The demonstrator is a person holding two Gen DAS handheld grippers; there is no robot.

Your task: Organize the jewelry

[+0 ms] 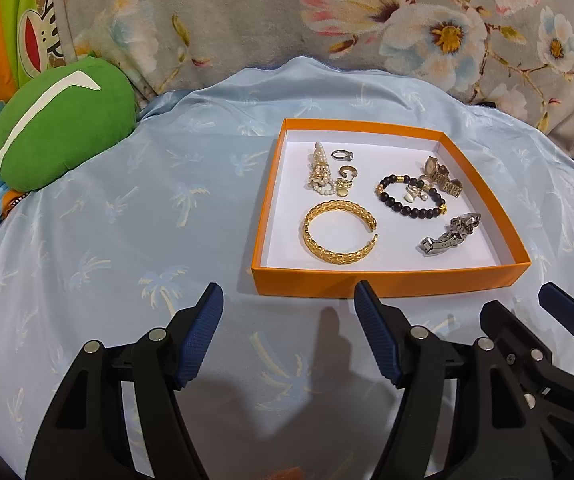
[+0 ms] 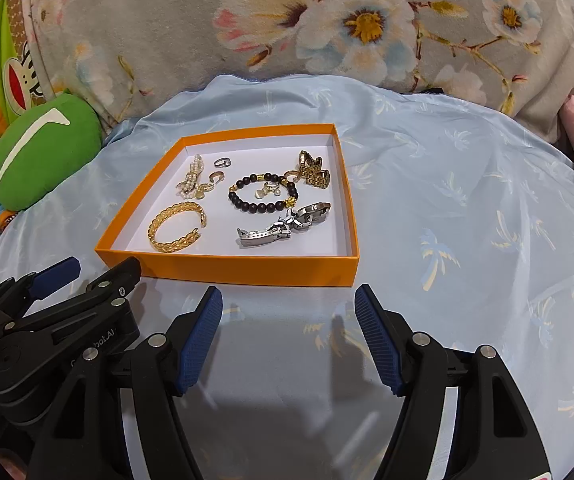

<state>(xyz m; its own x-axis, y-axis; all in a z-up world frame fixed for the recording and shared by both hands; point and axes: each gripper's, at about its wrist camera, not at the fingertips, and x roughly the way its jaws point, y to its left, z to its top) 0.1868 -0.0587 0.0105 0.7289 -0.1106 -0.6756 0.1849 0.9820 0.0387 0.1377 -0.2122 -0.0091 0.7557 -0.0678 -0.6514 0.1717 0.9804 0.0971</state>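
From your left wrist camera: your left claw hangs spread wide and holding nothing above the pale blue palm-print sheet on the bed, just short of the near wall of the orange box. Inside the box, on its white floor, a gold bangle lies toward the near left corner and a silver watch band toward the near right. A black bead bracelet sits mid-box with small pearl pieces inside its loop, and a gold watch touches it by the right wall. A pearl cluster, a silver ring and a gold ring gather near the far left corner. Your right claw shows at the lower right edge. A green cushion rests at the sheet's left edge, a floral blanket behind.

From your right wrist camera: your right claw is likewise parted and bare, poised over the sheet beside the box's near right corner. The box lies ahead and left, the bangle by its near left corner, the watch band near the right wall, the bead bracelet behind it, the gold watch toward the far right corner. Your left claw enters at the lower left, fingers apart. The cushion lies at the left edge.
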